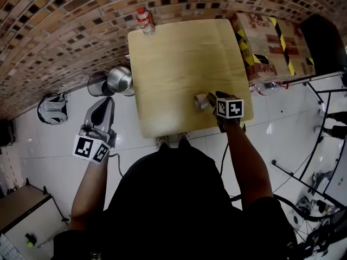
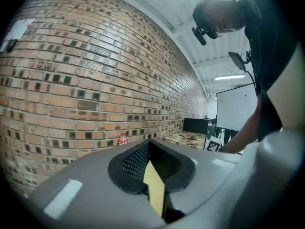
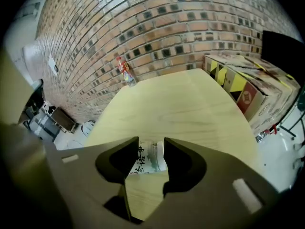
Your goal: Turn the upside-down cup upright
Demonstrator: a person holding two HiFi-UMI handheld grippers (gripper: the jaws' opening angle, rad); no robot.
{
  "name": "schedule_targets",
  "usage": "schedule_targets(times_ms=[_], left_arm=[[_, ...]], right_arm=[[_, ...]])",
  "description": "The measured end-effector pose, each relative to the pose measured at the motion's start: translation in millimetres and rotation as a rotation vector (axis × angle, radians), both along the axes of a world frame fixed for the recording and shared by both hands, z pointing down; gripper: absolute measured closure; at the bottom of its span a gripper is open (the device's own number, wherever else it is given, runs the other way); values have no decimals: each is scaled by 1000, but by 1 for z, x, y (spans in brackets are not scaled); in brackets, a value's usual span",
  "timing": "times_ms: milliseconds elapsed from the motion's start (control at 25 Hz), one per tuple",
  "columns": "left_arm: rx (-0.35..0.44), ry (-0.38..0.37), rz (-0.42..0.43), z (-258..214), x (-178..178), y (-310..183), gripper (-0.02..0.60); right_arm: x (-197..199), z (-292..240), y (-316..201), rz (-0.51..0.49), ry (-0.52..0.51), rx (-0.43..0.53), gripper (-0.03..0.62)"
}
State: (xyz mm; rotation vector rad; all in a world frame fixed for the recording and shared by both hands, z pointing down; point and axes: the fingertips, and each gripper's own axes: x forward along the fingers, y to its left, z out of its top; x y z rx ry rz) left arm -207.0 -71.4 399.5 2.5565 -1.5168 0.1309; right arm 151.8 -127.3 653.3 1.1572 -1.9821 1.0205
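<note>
Straddling Chinese-printed cup [image 3: 148, 162] | right gripper [image 3: 151, 146] partly spread, not pressing | left gripper [image 2: 150, 151] closed, empty

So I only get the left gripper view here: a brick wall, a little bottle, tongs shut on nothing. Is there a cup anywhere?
Observer: Yes. A printed paper cup is on the wooden table, towards the edge nearest the person and right of the middle.
Operator: Is anything holding it?
Observer: The right tongs are right at it, jaws apart, with the cup showing in the gap. I can't tell if they touch it.
Operator: And where are the tongs I'm looking along?
Observer: The left tongs hang beside the table's left edge, over the white floor.
</note>
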Motion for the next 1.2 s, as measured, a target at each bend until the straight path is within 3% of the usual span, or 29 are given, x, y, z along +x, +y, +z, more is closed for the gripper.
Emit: schedule_targets(times_ms=[520, 880, 1000, 1080, 1200], left_arm=[[-2, -9, 4, -2, 17, -2, 581], [8, -8, 2, -5, 17, 1, 581], [9, -8, 8, -5, 19, 2, 581], [11, -11, 11, -5, 18, 4, 581], [9, -16, 10, -6, 15, 6, 581]], right_arm=[[-9, 13, 8, 40, -125, -76, 409], [-4, -1, 3, -25, 75, 83, 437], [-3, -12, -2, -75, 207, 202, 444], [-4, -21, -4, -122, 317, 297, 492], [-12, -22, -1, -183, 399, 362, 503]])
